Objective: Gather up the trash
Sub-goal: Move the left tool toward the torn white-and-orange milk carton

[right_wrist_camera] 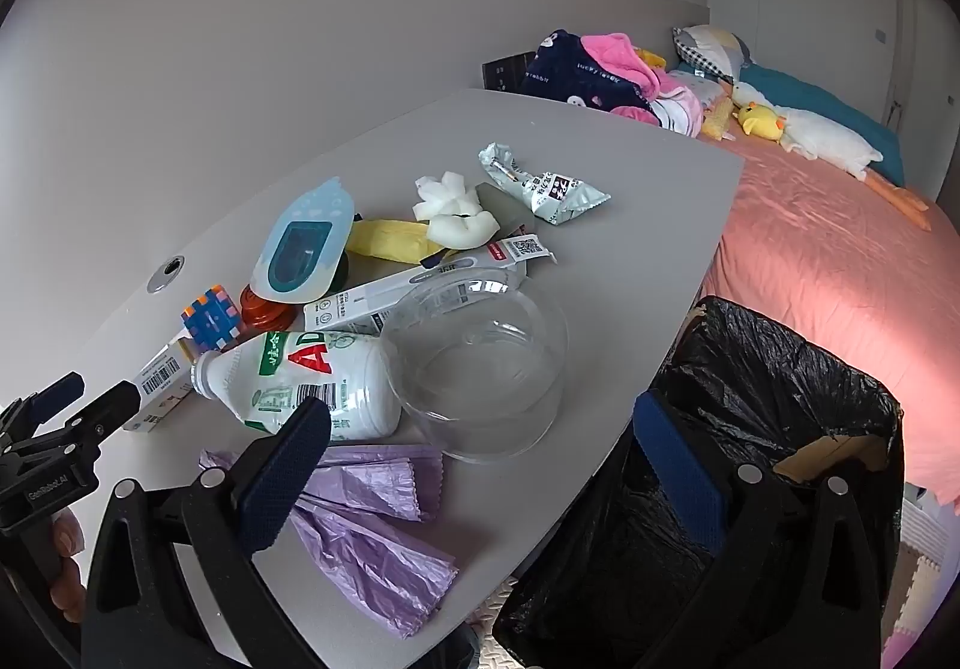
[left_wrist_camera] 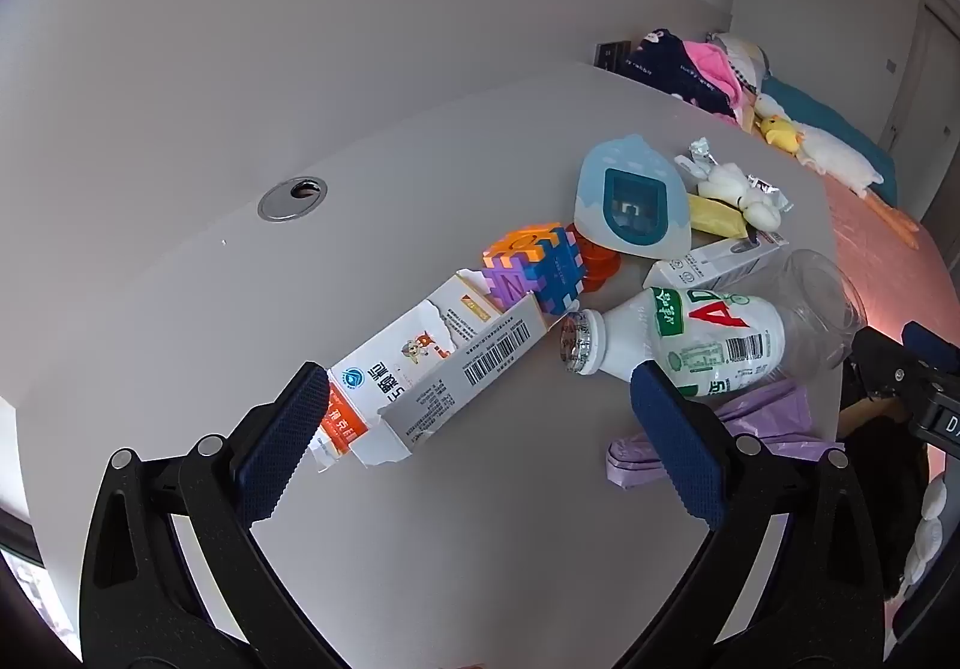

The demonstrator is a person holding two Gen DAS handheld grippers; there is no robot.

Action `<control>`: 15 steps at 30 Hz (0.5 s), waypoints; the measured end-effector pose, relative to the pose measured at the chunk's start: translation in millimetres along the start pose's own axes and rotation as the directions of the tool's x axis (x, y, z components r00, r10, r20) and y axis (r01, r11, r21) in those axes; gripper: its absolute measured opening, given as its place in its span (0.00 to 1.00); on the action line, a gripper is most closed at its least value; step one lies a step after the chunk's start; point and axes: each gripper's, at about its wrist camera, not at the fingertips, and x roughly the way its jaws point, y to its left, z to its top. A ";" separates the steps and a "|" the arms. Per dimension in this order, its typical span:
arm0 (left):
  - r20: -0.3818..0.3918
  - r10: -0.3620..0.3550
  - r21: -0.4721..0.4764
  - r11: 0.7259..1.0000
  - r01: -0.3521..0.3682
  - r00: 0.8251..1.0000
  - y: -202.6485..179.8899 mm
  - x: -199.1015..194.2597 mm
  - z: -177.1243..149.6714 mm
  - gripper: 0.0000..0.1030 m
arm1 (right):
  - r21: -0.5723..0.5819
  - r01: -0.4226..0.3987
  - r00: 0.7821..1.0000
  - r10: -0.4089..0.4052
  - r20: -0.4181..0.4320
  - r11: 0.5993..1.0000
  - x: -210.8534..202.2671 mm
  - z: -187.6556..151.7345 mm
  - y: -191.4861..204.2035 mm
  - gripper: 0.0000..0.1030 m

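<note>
Trash lies scattered on a grey table (left_wrist_camera: 300, 309). My left gripper (left_wrist_camera: 480, 405) stands open above a torn white carton (left_wrist_camera: 432, 363) with nothing between its pads. A white milk bottle (left_wrist_camera: 684, 339) lies on its side beside a clear plastic cup (left_wrist_camera: 822, 303) and a purple plastic bag (left_wrist_camera: 762, 423). In the right wrist view my right gripper (right_wrist_camera: 480, 429) hangs open over the table's near edge, with the clear cup (right_wrist_camera: 480, 363), the bottle (right_wrist_camera: 312, 375) and the purple bag (right_wrist_camera: 372, 525) just ahead. A bin lined with a black bag (right_wrist_camera: 774, 387) stands right of the table.
Farther back lie a blue pouch (right_wrist_camera: 303, 246), a colourful puzzle cube (right_wrist_camera: 210, 318), an orange lid (right_wrist_camera: 264, 306), a yellow wrapper (right_wrist_camera: 390, 240), white foam pieces (right_wrist_camera: 456, 213), a foil wrapper (right_wrist_camera: 546, 186) and a long white box (right_wrist_camera: 396, 288). A pink bed (right_wrist_camera: 828, 273) lies beyond.
</note>
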 end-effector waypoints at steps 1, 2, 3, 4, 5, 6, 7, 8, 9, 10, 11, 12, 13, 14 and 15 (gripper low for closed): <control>-0.001 -0.001 0.001 1.000 0.001 1.000 -0.1 0.0 -0.2 0.94 | 0.001 0.000 1.000 0.000 0.001 1.000 -0.3 0.1 -0.1 0.98; -0.002 -0.001 0.000 1.000 0.001 1.000 -0.1 -0.2 -0.3 0.94 | 0.000 0.000 1.000 0.000 0.002 1.000 -0.5 0.1 0.1 0.98; -0.002 -0.002 0.000 1.000 0.002 1.000 -0.1 -0.6 -0.5 0.94 | -0.001 0.000 1.000 0.000 0.002 1.000 -0.5 0.2 0.1 0.98; -0.010 -0.003 -0.002 1.000 0.003 1.000 0.3 1.0 0.6 0.94 | -0.002 0.001 1.000 -0.001 0.002 1.000 -0.5 0.2 0.1 0.98; -0.009 -0.002 -0.001 1.000 0.002 1.000 0.3 1.1 0.8 0.94 | -0.001 0.001 1.000 -0.001 0.001 1.000 -0.3 0.3 -0.1 0.98; -0.008 -0.001 0.001 1.000 0.001 1.000 0.3 1.0 1.0 0.94 | 0.000 0.000 1.000 0.000 0.000 1.000 0.0 0.3 -0.3 0.98; -0.008 -0.001 0.001 1.000 0.001 1.000 0.4 1.0 1.2 0.94 | 0.000 0.001 1.000 -0.001 0.000 1.000 0.3 0.4 -0.4 0.98; -0.007 -0.002 0.001 1.000 0.002 1.000 0.6 0.9 1.4 0.94 | -0.001 0.001 1.000 -0.001 0.000 1.000 0.5 0.6 -0.4 0.98; -0.007 -0.004 0.000 1.000 0.004 1.000 0.8 0.8 1.5 0.94 | -0.002 0.001 1.000 -0.001 0.005 1.000 -1.7 0.2 0.2 0.98; -0.006 -0.006 -0.001 1.000 0.006 1.000 0.9 0.6 1.6 0.94 | -0.002 0.001 1.000 -0.001 0.005 1.000 -1.3 0.1 0.1 0.98; -0.010 -0.010 -0.004 1.000 0.010 1.000 1.2 2.9 -0.7 0.94 | -0.002 0.001 1.000 -0.001 0.005 1.000 -0.8 0.0 0.0 0.98; -0.012 -0.009 -0.002 1.000 0.009 1.000 0.0 4.4 -0.7 0.94 | -0.002 0.001 1.000 -0.001 0.005 1.000 -0.2 -0.2 -0.3 0.98; -0.012 -0.007 0.000 1.000 0.007 1.000 -2.4 4.6 -1.3 0.94 | -0.001 0.001 1.000 -0.001 0.005 1.000 0.4 -0.4 -0.7 0.98; -0.014 -0.007 0.003 1.000 0.007 1.000 -1.4 1.8 -0.8 0.94 | 0.000 0.001 1.000 -0.001 0.004 1.000 1.1 -0.7 -1.2 0.98; -0.015 -0.009 0.003 1.000 0.009 1.000 -1.4 1.7 -0.7 0.94 | -0.001 0.004 1.000 -0.004 0.004 1.000 1.2 -0.8 -0.2 0.98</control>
